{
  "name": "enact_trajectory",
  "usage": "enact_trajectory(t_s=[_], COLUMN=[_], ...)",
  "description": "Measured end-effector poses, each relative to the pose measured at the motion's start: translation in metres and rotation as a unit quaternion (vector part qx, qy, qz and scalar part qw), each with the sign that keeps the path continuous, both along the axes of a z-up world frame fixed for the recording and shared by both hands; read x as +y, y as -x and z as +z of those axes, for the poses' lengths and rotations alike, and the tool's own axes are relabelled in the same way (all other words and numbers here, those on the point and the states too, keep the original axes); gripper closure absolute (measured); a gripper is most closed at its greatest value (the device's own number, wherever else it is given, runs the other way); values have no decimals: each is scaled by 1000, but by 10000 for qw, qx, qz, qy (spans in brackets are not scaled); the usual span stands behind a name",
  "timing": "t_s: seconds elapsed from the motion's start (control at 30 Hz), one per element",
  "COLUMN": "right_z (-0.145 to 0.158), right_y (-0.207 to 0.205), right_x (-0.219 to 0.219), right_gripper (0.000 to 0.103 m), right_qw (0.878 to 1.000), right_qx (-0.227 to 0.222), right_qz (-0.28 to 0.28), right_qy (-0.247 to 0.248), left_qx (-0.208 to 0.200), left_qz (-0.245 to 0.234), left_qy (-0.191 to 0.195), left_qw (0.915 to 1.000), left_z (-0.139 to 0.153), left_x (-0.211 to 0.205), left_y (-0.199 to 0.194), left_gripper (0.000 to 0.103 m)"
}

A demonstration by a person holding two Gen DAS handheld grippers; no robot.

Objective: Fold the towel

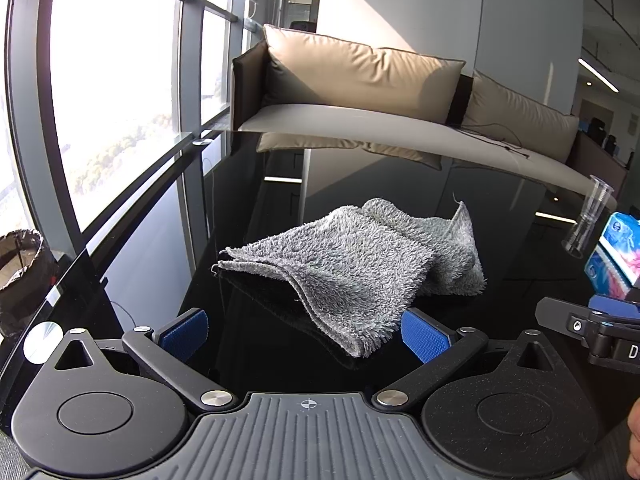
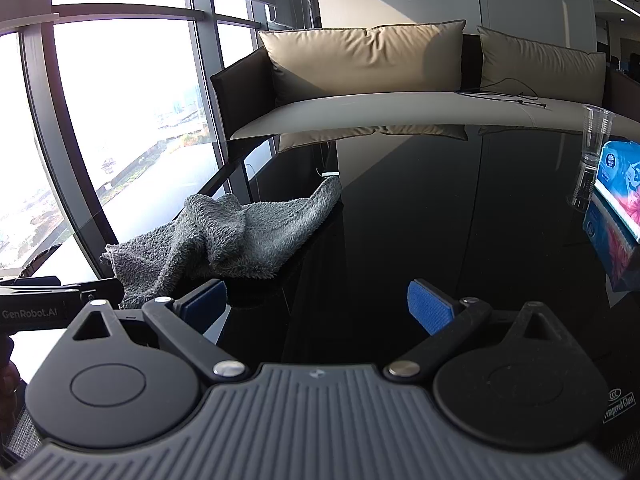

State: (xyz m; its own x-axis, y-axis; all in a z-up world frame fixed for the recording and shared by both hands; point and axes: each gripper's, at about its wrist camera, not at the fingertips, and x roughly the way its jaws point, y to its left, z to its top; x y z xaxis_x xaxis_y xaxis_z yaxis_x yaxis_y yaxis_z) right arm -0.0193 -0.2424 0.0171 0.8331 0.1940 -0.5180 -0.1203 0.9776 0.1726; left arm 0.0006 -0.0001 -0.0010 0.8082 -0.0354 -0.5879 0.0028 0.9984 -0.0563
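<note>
Grey towel lay crumpled and partly doubled over on the glossy black surface, toward the window side; near corner drooped just ahead of the left gripper, between its blue pads though not touching either as far as could be told; underside of the towel lost in its own dark reflection; far end bunched into a ridge, so layers there hard to count; loose thread stood up from the far corner

Left jaws stood wide apart, empty; right gripper likewise with jaws spread, nothing between them, held over bare glass to the right of the towel, well clear of it; left blue pad of that gripper in shadow and hard to make out

Seen from the right wrist, only a dark slab of the left gripper's body at the frame's left edge, cut off, overlapping the towel's near corner; sliver of a hand cut off at the lower right of the left view

Clear plastic cup stood upright near the surface's far right edge; blue tissue pack just beside it, cropped by the frame; beige sofa beyond, with a thin cable on its seat; bin with a dark liner by the window, half out of view
</note>
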Motion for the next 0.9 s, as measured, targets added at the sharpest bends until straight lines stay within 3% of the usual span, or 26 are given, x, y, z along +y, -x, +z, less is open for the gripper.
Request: enact_trajectory(t_s=[0.9], right_z=[-3], right_y=[-16], right_x=[6], right_gripper=[4], right_qw=[9999], right_qx=[49], right_qz=[4], right_qy=[122], left_qx=[90], left_qz=[157], left_qy=[-1], left_qw=[9998], left_z=[1], left_x=[5], left_y=[-13], left_gripper=[1])
